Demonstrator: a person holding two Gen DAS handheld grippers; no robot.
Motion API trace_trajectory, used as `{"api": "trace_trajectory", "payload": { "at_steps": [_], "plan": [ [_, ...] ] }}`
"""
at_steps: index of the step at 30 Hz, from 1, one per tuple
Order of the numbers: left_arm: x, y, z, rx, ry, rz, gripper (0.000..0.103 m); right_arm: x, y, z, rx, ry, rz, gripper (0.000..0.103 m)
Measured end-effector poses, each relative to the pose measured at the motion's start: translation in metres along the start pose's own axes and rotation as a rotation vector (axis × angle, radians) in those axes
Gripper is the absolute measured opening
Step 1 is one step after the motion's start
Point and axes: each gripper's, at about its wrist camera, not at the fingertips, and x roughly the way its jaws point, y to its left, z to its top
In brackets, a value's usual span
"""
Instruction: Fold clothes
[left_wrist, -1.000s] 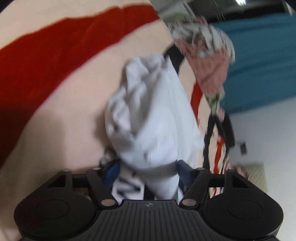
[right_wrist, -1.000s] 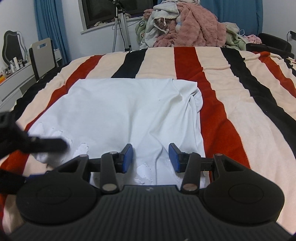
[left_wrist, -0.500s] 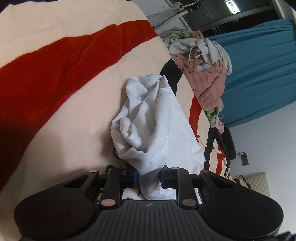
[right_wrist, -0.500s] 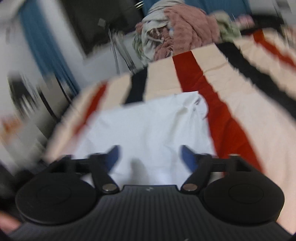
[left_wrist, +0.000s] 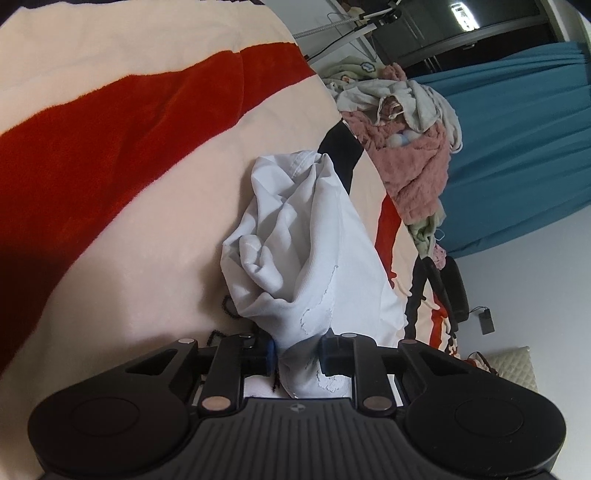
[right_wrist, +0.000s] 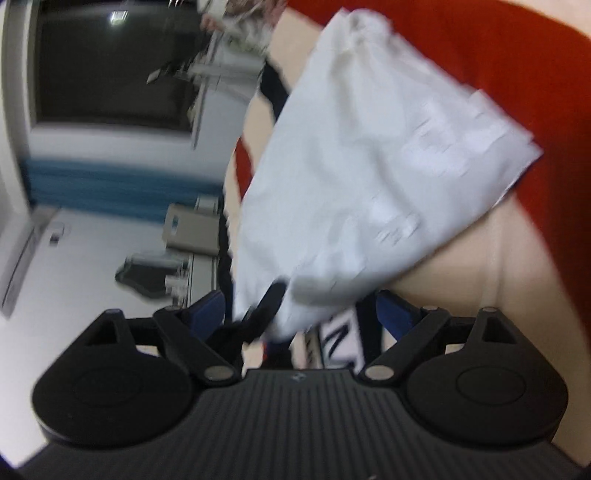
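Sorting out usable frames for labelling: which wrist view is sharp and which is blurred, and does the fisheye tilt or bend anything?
Left wrist view: sharp; the left gripper pinches the white shirt, room tilted, curtain bowed. Right wrist view: motion-smeared; right gripper open, shirt edges soft, background streaked.

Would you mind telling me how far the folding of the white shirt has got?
Early stage. Done: the left gripper is shut on a bunched edge of the white shirt, which rises crumpled off the striped blanket. In hand: the right gripper is open with cloth between its fingers, though blur hides contact. Left: no neat fold shows yet, and the clothes pile waits beyond.
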Motion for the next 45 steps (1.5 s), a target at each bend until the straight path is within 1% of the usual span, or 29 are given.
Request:
{"api": "trace_trajectory", "payload": {
  "at_steps": [3,6,9,11,13,14,15,16,18,22,29,32,35,36,39,42,45],
  "plan": [
    [-0.001,0.001,0.000,-0.005,-0.001,-0.008,0.021,-0.008,-0.015,0.008,0.105,-0.087,0.003,0.076],
    [-0.001,0.000,0.000,0.000,-0.005,-0.012,0.020,-0.018,-0.028,0.013,0.191,-0.159,0.026,0.074],
    [-0.002,-0.002,0.000,0.012,-0.005,-0.013,0.020,-0.026,-0.034,0.014,0.222,-0.217,0.008,0.067],
    [-0.003,-0.004,0.000,0.022,-0.006,-0.013,0.020,-0.030,-0.038,0.017,0.220,-0.231,-0.009,0.060],
    [-0.004,-0.005,0.001,0.033,-0.006,-0.014,0.020,-0.031,-0.036,0.016,0.191,-0.236,-0.042,0.043],
    [-0.004,-0.006,0.001,0.038,-0.006,-0.014,0.020,-0.032,-0.034,0.015,0.175,-0.240,-0.058,0.039],
    [-0.004,-0.007,0.001,0.051,-0.002,-0.011,0.020,-0.033,-0.033,0.015,0.160,-0.244,-0.067,0.031],
    [-0.004,-0.009,0.001,0.065,0.002,-0.007,0.020,-0.037,-0.032,0.016,0.145,-0.250,-0.072,0.026],
    [-0.006,-0.010,-0.001,0.080,0.002,-0.010,0.020,-0.046,-0.031,0.014,0.113,-0.263,-0.072,0.022],
    [-0.011,-0.015,-0.004,0.093,0.005,-0.030,0.019,-0.054,-0.023,0.011,0.033,-0.295,-0.067,0.019],
    [-0.021,-0.025,-0.008,0.115,0.012,-0.066,0.018,-0.072,-0.005,0.008,-0.057,-0.343,-0.079,0.018],
    [-0.030,-0.050,-0.004,0.115,0.066,-0.113,0.018,-0.093,0.010,0.006,-0.098,-0.396,-0.050,0.017],
    [-0.037,-0.079,0.001,0.111,0.122,-0.157,0.018,-0.117,0.026,0.009,-0.092,-0.457,0.007,0.017],
    [-0.036,-0.090,0.003,0.107,0.141,-0.169,0.018,-0.126,0.034,0.013,-0.094,-0.472,0.013,0.017],
    [-0.018,-0.129,0.008,0.090,0.201,-0.187,0.019,-0.148,0.056,0.032,-0.087,-0.511,-0.010,0.017],
    [0.019,-0.173,0.011,0.114,0.258,-0.151,0.019,-0.165,0.064,0.063,-0.057,-0.539,-0.034,0.018],
    [0.067,-0.219,0.014,0.162,0.299,-0.099,0.019,-0.171,0.063,0.111,-0.022,-0.536,-0.094,0.018]
  ]
}}
